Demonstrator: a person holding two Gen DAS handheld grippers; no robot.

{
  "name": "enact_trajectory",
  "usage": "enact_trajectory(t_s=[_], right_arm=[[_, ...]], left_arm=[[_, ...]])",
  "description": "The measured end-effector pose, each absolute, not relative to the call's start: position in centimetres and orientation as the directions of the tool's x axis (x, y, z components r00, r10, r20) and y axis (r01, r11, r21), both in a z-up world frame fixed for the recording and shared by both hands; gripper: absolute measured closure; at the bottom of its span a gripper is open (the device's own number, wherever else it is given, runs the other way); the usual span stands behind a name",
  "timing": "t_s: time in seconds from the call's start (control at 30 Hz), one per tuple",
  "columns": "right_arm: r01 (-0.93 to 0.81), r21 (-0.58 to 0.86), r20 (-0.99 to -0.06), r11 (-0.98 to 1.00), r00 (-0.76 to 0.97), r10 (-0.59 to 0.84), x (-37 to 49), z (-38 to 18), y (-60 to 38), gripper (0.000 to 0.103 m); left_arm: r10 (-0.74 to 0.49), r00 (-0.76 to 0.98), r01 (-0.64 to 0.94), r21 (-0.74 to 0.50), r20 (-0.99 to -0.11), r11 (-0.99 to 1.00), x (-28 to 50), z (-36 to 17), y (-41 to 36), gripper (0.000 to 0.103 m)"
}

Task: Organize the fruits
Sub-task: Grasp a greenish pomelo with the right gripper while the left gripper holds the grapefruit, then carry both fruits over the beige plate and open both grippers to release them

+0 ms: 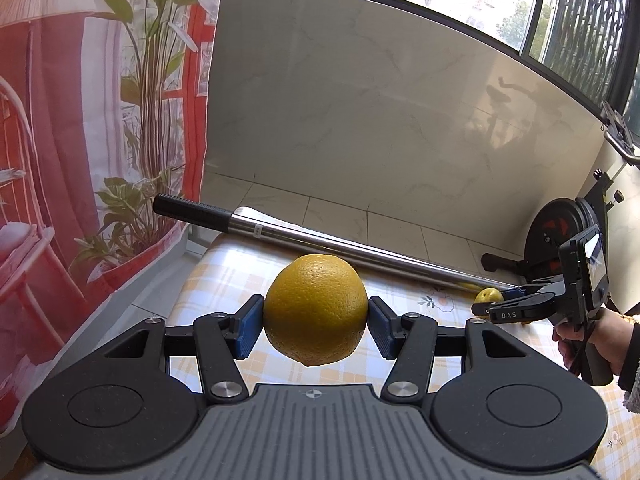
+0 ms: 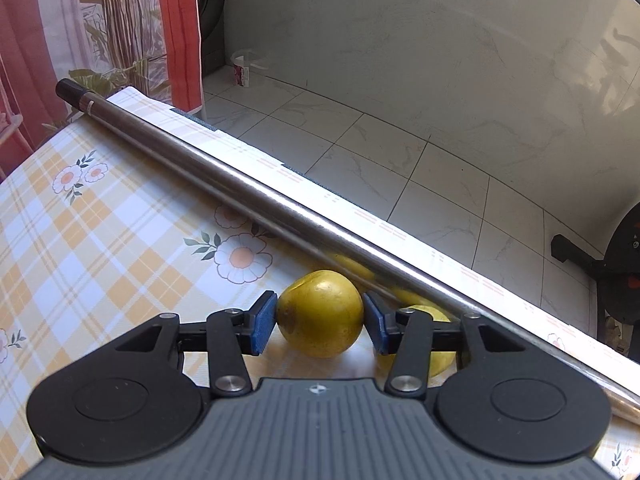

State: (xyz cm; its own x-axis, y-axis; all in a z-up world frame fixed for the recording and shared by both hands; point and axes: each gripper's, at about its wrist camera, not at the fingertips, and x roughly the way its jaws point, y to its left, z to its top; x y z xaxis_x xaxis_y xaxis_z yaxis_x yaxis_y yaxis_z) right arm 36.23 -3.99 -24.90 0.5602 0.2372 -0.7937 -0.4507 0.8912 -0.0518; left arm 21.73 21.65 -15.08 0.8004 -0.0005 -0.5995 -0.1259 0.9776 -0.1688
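My left gripper [image 1: 316,322] is shut on a large orange [image 1: 315,310] and holds it above the checked tablecloth [image 1: 224,280]. My right gripper [image 2: 320,322] is shut on a yellow pear-like fruit [image 2: 320,314] that rests low on the cloth next to the metal pole. A second yellow fruit [image 2: 440,356] lies just right of it, partly hidden behind the right finger. In the left wrist view the right gripper [image 1: 486,306] shows at the far right with the yellow fruit [image 1: 488,295] between its fingers.
A long metal pole [image 2: 240,184] with a black grip lies along the table's far edge. Beyond the edge are a tiled floor [image 2: 400,168] and a grey wall. An exercise bike [image 1: 560,236] stands at the right. A printed red curtain [image 1: 80,120] hangs at the left.
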Motion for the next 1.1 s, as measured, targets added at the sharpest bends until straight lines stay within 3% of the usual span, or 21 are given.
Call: enact_trajectory(t_s=[0.6, 0.87, 1.1], right_arm=[[-0.408, 0.105, -0.648, 0.907, 0.663, 0.374, 21.8, -13.0, -11.8, 0.053], [-0.381, 0.260, -0.604, 0.887, 0.653, 0.458, 14.2, -14.0, -14.1, 0.053], [-0.335, 0.354, -0.604, 0.873, 0.631, 0.487, 9.6, -18.0, -15.3, 0.053]], left_arm=[[-0.077, 0.840, -0.042, -0.206, -0.537, 0.978, 15.5, -7.2, 17.6, 0.045], [-0.096, 0.826, 0.004, -0.165, -0.555, 0.986, 11.4, -6.1, 15.8, 0.045], [-0.167, 0.772, 0.079, -0.167, -0.614, 0.983, 8.8, -10.0, 13.5, 0.044]])
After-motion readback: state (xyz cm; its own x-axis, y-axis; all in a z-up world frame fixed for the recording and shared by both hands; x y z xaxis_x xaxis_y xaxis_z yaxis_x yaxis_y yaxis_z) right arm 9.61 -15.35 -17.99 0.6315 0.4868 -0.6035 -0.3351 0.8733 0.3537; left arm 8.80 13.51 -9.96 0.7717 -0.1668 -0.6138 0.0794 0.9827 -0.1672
